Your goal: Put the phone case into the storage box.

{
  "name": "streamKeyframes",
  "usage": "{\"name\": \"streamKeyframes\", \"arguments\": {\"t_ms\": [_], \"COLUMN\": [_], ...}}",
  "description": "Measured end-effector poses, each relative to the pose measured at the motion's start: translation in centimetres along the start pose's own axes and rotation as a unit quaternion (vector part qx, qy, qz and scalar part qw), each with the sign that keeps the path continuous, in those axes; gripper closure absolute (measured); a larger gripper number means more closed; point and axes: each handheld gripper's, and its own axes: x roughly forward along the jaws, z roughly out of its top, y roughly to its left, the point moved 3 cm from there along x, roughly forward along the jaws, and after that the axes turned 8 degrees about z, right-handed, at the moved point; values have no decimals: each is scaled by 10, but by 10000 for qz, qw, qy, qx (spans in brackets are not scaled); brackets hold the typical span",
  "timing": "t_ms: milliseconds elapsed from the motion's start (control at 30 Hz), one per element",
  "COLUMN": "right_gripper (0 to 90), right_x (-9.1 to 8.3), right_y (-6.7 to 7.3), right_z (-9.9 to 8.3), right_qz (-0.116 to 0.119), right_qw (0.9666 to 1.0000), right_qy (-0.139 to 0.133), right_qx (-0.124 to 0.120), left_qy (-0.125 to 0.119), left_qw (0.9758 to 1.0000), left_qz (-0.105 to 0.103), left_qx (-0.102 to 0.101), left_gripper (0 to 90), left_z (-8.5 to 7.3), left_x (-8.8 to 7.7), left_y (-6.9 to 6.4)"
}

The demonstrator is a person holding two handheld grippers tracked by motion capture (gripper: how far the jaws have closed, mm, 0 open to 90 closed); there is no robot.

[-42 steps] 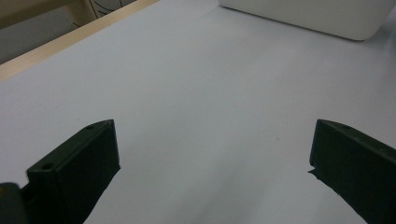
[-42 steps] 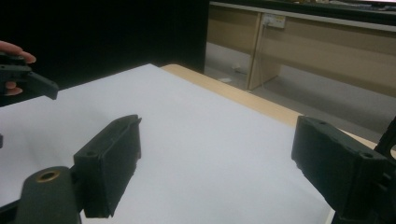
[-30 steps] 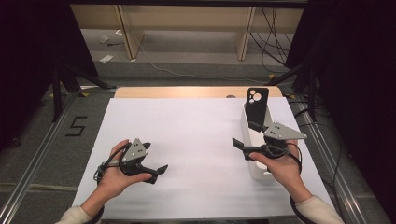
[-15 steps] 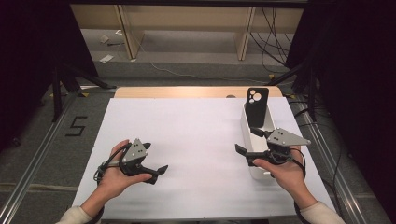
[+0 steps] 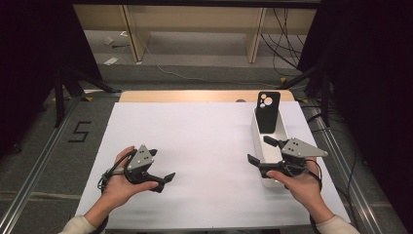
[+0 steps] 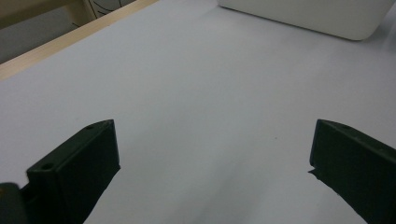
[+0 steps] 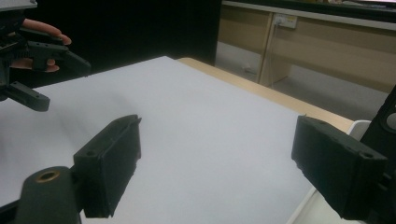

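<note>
Both grippers, left (image 5: 168, 178) and right (image 5: 258, 150), we hold spread and empty (resting low), right beside the tray (image 5: 259, 132) propping the phone case (image 5: 268, 111).

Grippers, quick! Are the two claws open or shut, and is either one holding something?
Left gripper: open, holding nothing, over the white table.
Right gripper: open, holding nothing, beside the white tray with the black phone case.

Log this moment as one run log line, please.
left gripper: open, empty, over white sheet | right gripper: open, empty, beside white tray | black phone case: upright in tray
</note>
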Motion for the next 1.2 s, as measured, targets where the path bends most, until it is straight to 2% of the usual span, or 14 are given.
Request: {"name": "streamKeyframes", "arguments": {"t_ms": [600,1200], "right_gripper": [167,169], "right_x": [-6,-6], "right_y": [9,11], "right_z": [-5,-8], "right_qz": [2,63], "right_qw": [9999,9999], "right_qy": [-2,3], "right_qx": [-140,-93], "left_qy": [6,9], "left_qw": [10000,10000], "left_qz": [2,-3], "left_qx": [-2,6], "left_gripper": [8,8], "left_z": [0,0], "left_x": [0,0], "left_y": [0,0]}}
